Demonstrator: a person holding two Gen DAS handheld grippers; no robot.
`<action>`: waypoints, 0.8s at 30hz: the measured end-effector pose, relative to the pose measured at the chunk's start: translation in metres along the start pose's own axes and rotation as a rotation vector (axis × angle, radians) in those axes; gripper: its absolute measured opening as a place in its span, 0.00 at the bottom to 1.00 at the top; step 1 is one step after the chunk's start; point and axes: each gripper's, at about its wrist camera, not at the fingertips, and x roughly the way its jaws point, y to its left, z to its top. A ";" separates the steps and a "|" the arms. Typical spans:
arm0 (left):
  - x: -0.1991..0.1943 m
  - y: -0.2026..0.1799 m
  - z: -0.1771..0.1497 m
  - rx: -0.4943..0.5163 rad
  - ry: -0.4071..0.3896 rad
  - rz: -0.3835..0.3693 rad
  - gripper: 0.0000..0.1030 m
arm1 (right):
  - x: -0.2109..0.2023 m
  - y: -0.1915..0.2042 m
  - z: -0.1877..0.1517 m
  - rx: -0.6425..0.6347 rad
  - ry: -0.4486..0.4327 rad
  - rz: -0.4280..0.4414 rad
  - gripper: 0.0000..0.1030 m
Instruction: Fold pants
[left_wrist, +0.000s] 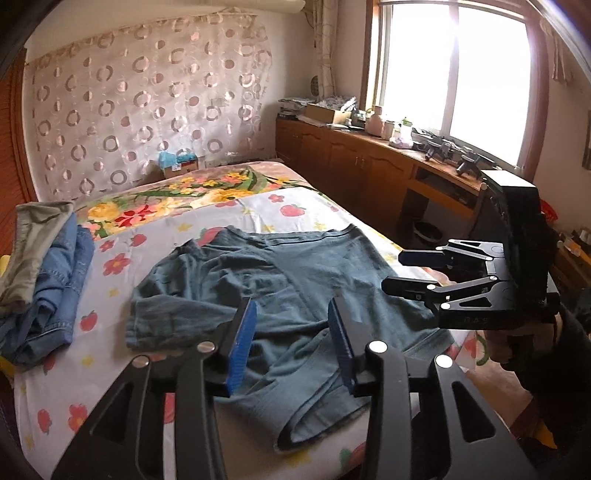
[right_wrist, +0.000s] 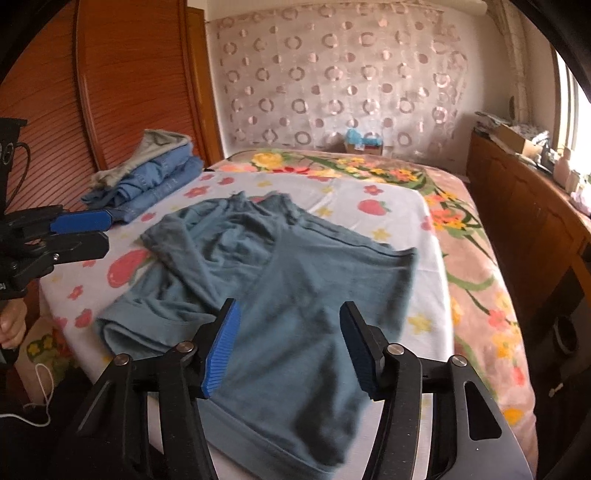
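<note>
Pants: teal-grey pants (left_wrist: 295, 280), partly folded and rumpled, lying in the middle of the bed; I see one leg hem doubled back at the near edge of the mattress.
Bed sheet: white sheet (right_wrist: 332, 192) printed with flowers and strawberries, under the pants; a floral blanket (right_wrist: 461, 236) runs beyond it toward the wall.
Left gripper: my left gripper (left_wrist: 291, 339) hangs above the near part of the pants, blue pads spread apart, nothing between them.
Right gripper: my right gripper (right_wrist: 290, 345) hovers over the broad panel of the pants, fingers parted, gripping nothing; cloth shows in the gap below.
Hand: a person's hand (right_wrist: 13, 325) holds the left gripper's handle at the bedside.
Stack: folded blue jeans (right_wrist: 155, 181) with a grey-green garment (right_wrist: 159, 142) on top, at the far left of the sheet, well apart from the pants.
Surroundings: wooden cabinet (left_wrist: 354, 166) under a bright window (left_wrist: 454, 74); ring-patterned curtain (left_wrist: 147, 99) on the wall.
</note>
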 end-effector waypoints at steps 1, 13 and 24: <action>-0.001 0.002 -0.002 -0.001 0.002 0.008 0.38 | 0.003 0.004 0.000 -0.001 0.004 0.011 0.49; 0.024 0.035 -0.054 -0.093 0.100 0.038 0.38 | 0.043 0.041 -0.011 -0.044 0.112 0.090 0.32; 0.042 0.043 -0.074 -0.121 0.148 0.031 0.38 | 0.056 0.046 -0.017 -0.033 0.160 0.115 0.11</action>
